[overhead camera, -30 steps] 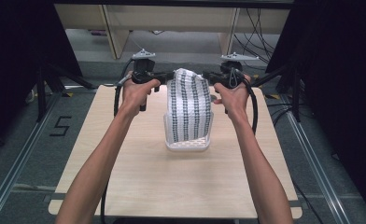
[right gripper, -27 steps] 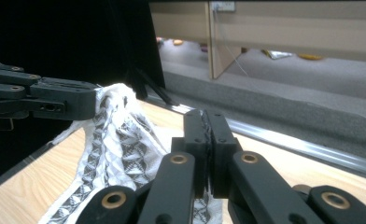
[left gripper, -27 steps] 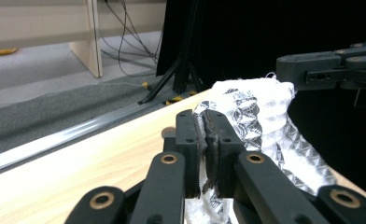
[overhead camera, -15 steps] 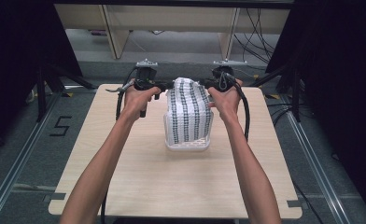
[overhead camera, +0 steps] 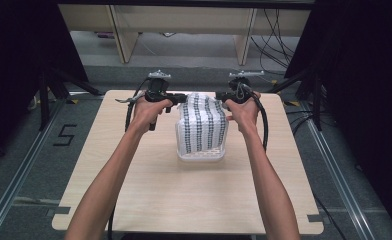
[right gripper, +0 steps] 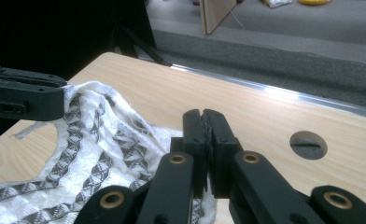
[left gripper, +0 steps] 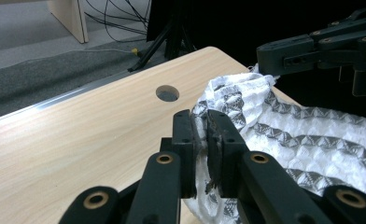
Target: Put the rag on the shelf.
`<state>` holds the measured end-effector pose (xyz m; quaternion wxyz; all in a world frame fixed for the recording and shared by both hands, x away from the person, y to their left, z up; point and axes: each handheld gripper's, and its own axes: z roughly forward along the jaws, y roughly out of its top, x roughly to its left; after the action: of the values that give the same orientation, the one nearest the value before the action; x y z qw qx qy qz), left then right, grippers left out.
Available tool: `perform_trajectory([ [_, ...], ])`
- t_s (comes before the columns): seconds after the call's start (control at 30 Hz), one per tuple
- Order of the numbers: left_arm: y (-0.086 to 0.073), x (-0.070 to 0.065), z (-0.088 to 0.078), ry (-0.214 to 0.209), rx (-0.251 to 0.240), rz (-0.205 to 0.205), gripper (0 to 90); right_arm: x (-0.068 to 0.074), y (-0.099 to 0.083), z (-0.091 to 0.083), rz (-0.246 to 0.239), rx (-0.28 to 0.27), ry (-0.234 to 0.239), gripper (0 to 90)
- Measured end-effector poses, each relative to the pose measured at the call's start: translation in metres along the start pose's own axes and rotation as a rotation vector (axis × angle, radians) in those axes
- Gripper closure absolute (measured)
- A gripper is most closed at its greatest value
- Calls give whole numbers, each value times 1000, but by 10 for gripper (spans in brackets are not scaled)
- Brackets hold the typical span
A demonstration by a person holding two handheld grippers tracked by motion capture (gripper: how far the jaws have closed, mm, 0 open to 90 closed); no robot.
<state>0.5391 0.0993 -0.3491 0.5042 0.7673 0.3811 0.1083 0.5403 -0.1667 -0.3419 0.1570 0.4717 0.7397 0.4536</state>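
The white cloth with dark stripes [overhead camera: 202, 125] hangs between both hands over the far middle of the bench [overhead camera: 134, 200], its lower end in a clear plastic tub [overhead camera: 201, 155]. It looks light, soft and limp, so it will sag and fold; the corners of the top edge seem the best place to hold. The left tongs [left gripper: 200, 140] are clamped on one corner, the right tongs [right gripper: 204, 135] on the other, jaws almost together.
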Motion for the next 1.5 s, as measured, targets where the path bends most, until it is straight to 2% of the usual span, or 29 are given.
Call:
perform_trajectory([
  [0.1,-4,0,4,-5,20,3,802,-1,-4,2,5,22,1,884],
  [0.13,-6,0,5,-2,29,8,797,-3,-5,4,-6,25,-4,883],
  [0.17,-8,1,6,-4,47,21,791,-3,-7,5,3,34,-1,882],
  [0.23,-11,1,9,-5,53,15,782,-5,-11,7,10,51,1,879],
  [0.27,-12,1,10,-6,54,8,776,-5,-12,8,-4,57,-8,876],
  [0.33,-14,3,11,-8,63,2,748,-6,-14,9,15,66,0,866],
  [0.4,-15,3,12,-19,81,-12,656,-7,-15,10,17,74,-7,827],
  [0.43,-16,3,12,-23,90,-15,614,-7,-16,10,48,88,-11,787],
  [0.5,-17,4,12,-16,89,-23,553,-7,-16,10,57,107,-22,757],
  [0.53,-17,4,12,-9,86,-38,519,-8,-16,11,41,87,-17,738],
  [0.57,-17,5,11,-1,82,-51,480,-7,-16,10,55,85,-22,721],
  [0.6,-17,5,11,5,83,-62,453,-8,-16,9,42,84,-27,710],
  [0.63,-16,7,9,8,91,-53,444,-6,-15,9,74,90,-26,702],
  [0.7,-17,7,8,13,77,-68,433,-8,-15,8,49,61,-16,692],
  [0.77,-17,7,6,13,69,-77,419,-9,-14,6,24,56,-15,677],
  [0.83,-17,8,2,16,70,-72,407,-9,-13,4,25,50,-8,668],
  [0.87,-17,8,2,20,56,-87,398,-9,-13,3,25,51,-7,658],
  [1.0,-16,11,-5,33,47,-90,389,-9,-13,-1,40,45,-2,615],
  [1.1,-16,13,-10,49,45,-90,362,-9,-12,-5,44,41,-20,533],
  [1.13,-16,13,-13,53,43,-86,358,-10,-11,-6,30,44,-25,513],
  [1.17,-16,13,-14,54,43,-87,356,-9,-11,-8,44,45,-33,497],
  [1.23,-16,14,-19,55,46,-78,348,-10,-11,-11,31,28,-23,470],
  [1.3,-17,13,-23,49,32,-84,339,-8,-11,-16,50,29,-27,448],
  [1.33,-17,14,-25,49,30,-84,333,-10,-11,-17,12,25,-31,445],
  [1.4,-18,14,-29,50,26,-84,322,-9,-10,-22,13,27,-22,432],
  [1.43,-18,14,-31,53,34,-70,321,-8,-10,-24,25,32,-20,424],
  [1.5,-19,12,-34,54,21,-74,320,-9,-9,-28,5,26,-23,412],
])
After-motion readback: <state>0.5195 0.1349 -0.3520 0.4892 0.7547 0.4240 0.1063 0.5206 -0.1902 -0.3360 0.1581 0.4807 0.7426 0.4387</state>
